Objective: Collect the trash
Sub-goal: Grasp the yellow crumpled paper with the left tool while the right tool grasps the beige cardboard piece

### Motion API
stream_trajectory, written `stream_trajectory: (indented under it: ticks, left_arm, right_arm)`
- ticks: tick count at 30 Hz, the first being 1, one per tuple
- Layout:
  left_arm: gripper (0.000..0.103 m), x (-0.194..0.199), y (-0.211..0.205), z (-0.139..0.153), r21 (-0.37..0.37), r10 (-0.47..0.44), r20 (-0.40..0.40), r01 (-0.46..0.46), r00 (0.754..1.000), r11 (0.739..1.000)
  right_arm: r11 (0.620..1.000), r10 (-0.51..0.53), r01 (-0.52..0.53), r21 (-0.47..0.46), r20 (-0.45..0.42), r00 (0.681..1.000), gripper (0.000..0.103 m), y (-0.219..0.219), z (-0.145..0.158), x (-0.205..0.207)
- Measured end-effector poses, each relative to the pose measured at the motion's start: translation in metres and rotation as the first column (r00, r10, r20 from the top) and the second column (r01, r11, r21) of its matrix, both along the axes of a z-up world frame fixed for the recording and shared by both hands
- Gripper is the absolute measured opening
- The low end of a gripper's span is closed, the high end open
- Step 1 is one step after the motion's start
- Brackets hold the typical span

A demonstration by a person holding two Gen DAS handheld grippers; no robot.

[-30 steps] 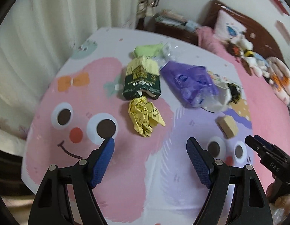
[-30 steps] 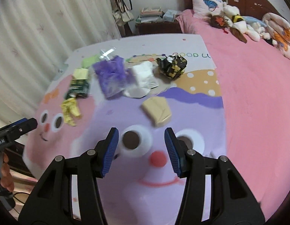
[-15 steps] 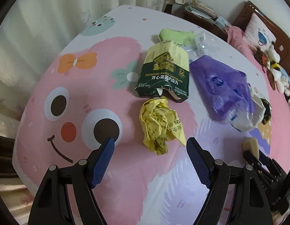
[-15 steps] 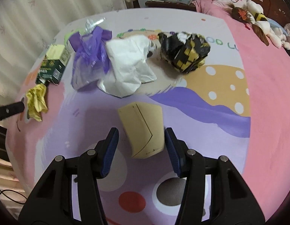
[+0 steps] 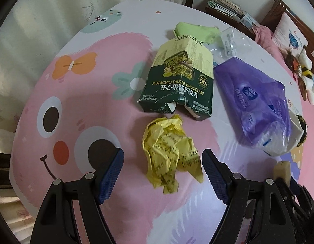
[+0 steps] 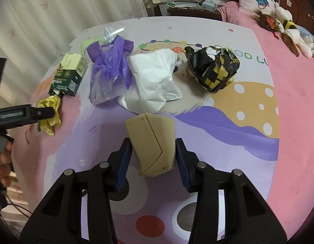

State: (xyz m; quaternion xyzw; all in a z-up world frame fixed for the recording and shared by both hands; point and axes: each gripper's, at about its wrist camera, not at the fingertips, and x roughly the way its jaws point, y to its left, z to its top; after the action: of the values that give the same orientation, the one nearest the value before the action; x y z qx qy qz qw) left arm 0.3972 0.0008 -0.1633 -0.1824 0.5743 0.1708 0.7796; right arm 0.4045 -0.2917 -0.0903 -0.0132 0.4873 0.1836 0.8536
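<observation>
The right gripper (image 6: 153, 155) has been closing around the tan box (image 6: 152, 144), its pads apparently touching both sides, though true contact is hard to judge. The left gripper (image 5: 163, 170) stands wide open astride the crumpled yellow wrapper (image 5: 170, 152), just below the green chocolate box (image 5: 179, 81), whose torn end hides its contents.

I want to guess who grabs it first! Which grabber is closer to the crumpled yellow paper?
Left. The left gripper has its open jaws on either side of the crumpled yellow paper. The right gripper is off to the side, its jaws just closing around the tan box.
</observation>
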Motion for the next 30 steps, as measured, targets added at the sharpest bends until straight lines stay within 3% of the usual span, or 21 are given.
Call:
stream_trajectory:
  ticks: [3, 5, 8, 18, 22, 30]
  left_arm:
    - [0.068, 0.005, 0.002, -0.005, -0.010, 0.004, -0.002, -0.004, 1.000, 1.000]
    - [0.052, 0.007, 0.002, -0.008, -0.018, 0.002, -0.005, -0.002, 1.000, 1.000]
    - [0.040, 0.008, 0.000, -0.008, -0.011, -0.006, 0.004, 0.006, 1.000, 1.000]
    - [0.034, -0.013, -0.029, 0.014, 0.022, -0.122, 0.033, 0.121, 0.992, 0.992]
    - [0.034, -0.033, -0.044, 0.035, 0.046, -0.196, 0.066, 0.193, 0.978, 0.980]
    - [0.034, -0.093, -0.046, 0.079, 0.021, -0.288, 0.129, 0.287, 0.949, 0.958]
  right_arm:
    - [1.000, 0.009, -0.009, 0.011, 0.002, 1.000, 0.040, 0.000, 0.004, -0.003]
    - [1.000, 0.014, -0.014, 0.022, 0.003, 1.000, 0.040, 0.001, 0.007, -0.006]
    - [0.999, 0.019, -0.019, 0.033, 0.006, 1.000, 0.040, 0.001, 0.010, -0.010]
    - [0.998, 0.023, -0.025, 0.058, 0.021, 1.000, 0.040, 0.007, 0.023, -0.030]
    - [0.997, 0.014, -0.016, 0.081, 0.030, 0.999, 0.040, 0.010, 0.032, -0.041]
    - [0.992, -0.010, 0.000, 0.125, 0.078, 0.997, 0.040, 0.021, 0.064, -0.082]
